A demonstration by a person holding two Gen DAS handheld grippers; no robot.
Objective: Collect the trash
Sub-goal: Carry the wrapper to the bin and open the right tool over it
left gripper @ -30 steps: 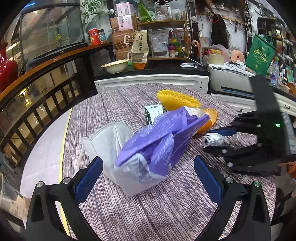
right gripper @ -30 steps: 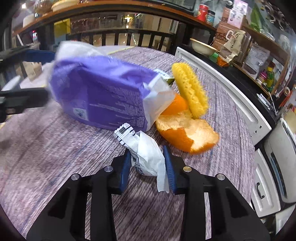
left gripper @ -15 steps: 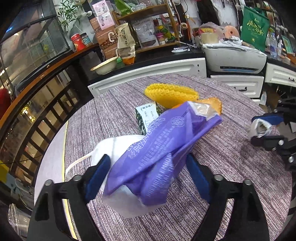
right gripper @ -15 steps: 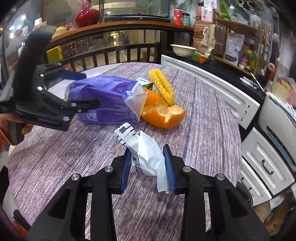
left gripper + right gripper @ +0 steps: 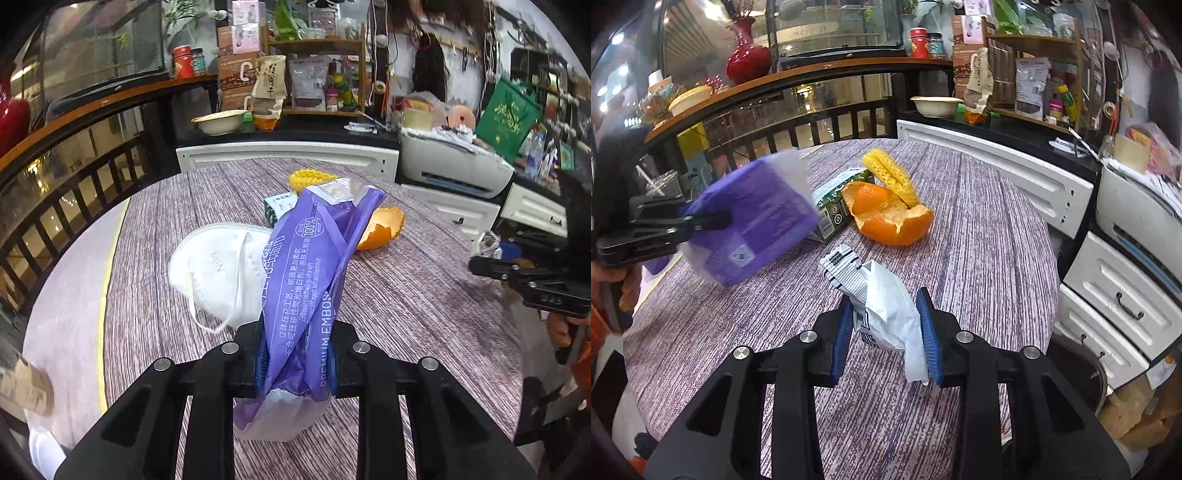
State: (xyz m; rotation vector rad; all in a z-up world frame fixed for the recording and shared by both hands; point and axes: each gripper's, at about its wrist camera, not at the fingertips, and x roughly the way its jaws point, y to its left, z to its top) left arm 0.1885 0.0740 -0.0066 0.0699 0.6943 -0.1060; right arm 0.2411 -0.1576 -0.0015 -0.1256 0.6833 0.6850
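On the round table (image 5: 406, 295), from left to right, lie a white face mask (image 5: 218, 273), a green carton (image 5: 831, 206) whose print is too small to read, an orange peel (image 5: 890, 214) and a yellow mesh sleeve (image 5: 890, 177), the carton and sleeve being partly hidden in the left wrist view. The left gripper (image 5: 295, 358), whose jaws have just been closing, clamps a purple tissue pack (image 5: 310, 266) reading "100%" and "PREMIUM EMBOS", the word cut off by the blue pads. The right gripper (image 5: 886, 332) pinches a crumpled white wrapper (image 5: 882, 306) above the table; its dark lettering is creased and illegible.
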